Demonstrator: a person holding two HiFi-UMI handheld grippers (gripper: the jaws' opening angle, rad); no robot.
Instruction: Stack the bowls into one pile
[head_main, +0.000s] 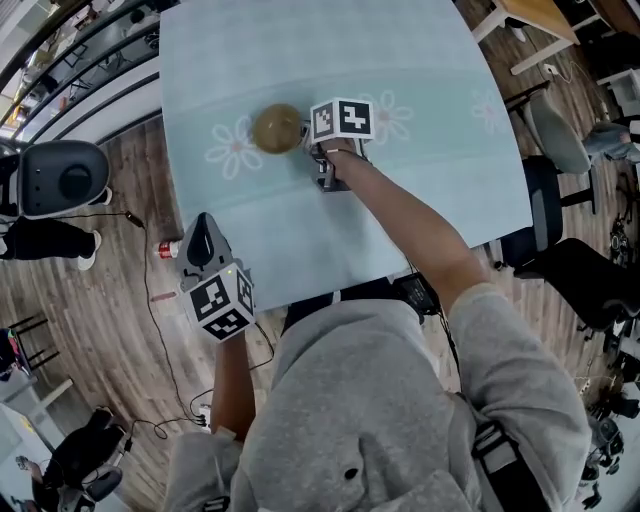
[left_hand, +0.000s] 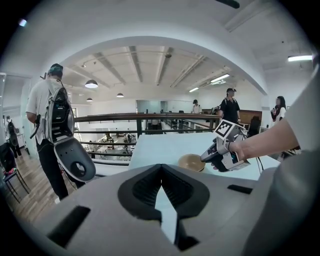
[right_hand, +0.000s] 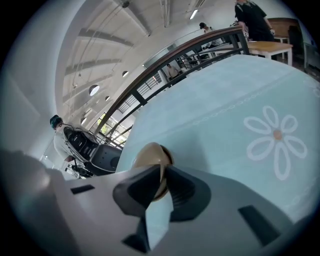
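Observation:
A tan bowl sits on the pale blue-green flowered tablecloth, near the table's middle. I cannot tell whether more bowls are nested in it. My right gripper reaches it from the right. In the right gripper view the jaws are shut on the bowl's near rim, with my right gripper pinching it. My left gripper hangs off the table's near-left edge, above the floor. Its jaws meet at the tips with nothing between them. From there the bowl and the right gripper show across the table.
A black chair stands on the floor to the left. Office chairs crowd the table's right side. A red-capped bottle and cables lie on the wood floor by my left gripper. A person with a backpack stands by a railing.

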